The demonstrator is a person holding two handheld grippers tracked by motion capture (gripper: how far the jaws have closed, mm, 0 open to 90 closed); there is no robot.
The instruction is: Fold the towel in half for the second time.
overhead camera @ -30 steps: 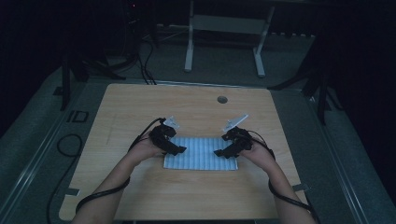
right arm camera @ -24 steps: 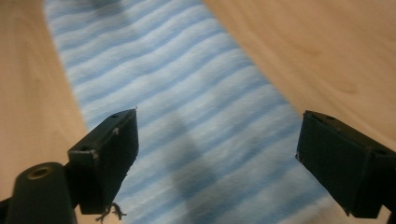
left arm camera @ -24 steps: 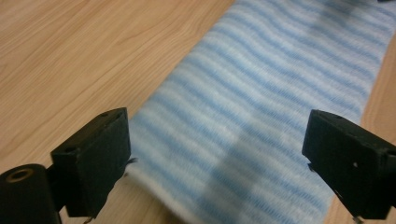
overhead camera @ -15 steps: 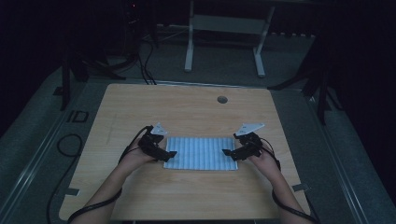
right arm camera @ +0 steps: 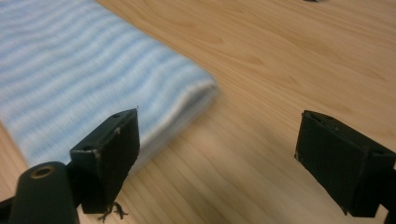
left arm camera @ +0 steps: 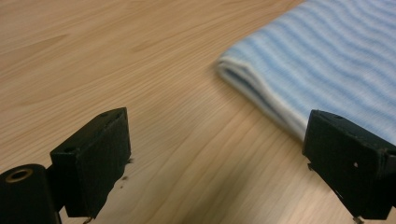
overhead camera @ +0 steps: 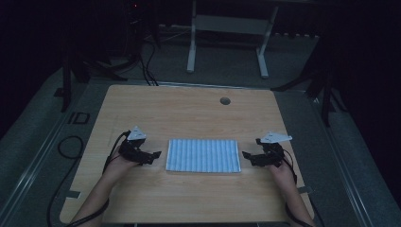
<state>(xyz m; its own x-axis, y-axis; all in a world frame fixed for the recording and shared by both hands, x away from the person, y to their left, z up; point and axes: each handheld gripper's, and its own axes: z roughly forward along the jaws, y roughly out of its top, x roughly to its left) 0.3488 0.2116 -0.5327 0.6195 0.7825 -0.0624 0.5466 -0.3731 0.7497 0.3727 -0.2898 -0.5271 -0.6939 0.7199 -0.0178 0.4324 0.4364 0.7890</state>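
Observation:
A folded cloth with pale blue and white stripes lies flat in the middle of the wooden table. My left gripper rests low just off the cloth's left edge and points at it. Its jaws have just been opening and stand open with nothing between them. In the left gripper view the cloth's folded corner lies ahead of the left gripper. My right gripper mirrors it off the right edge, jaws just opened and empty. The right gripper view has the cloth beyond the right gripper.
A round cable hole sits near the table's far edge. A black cable loops on the floor to the left. The white legs of another desk stand behind the table. Bare wood surrounds the cloth.
Both hands have drawn outward from the cloth's ends, left to the left and right to the right, and sunk lower. The cloth has stayed where it was.

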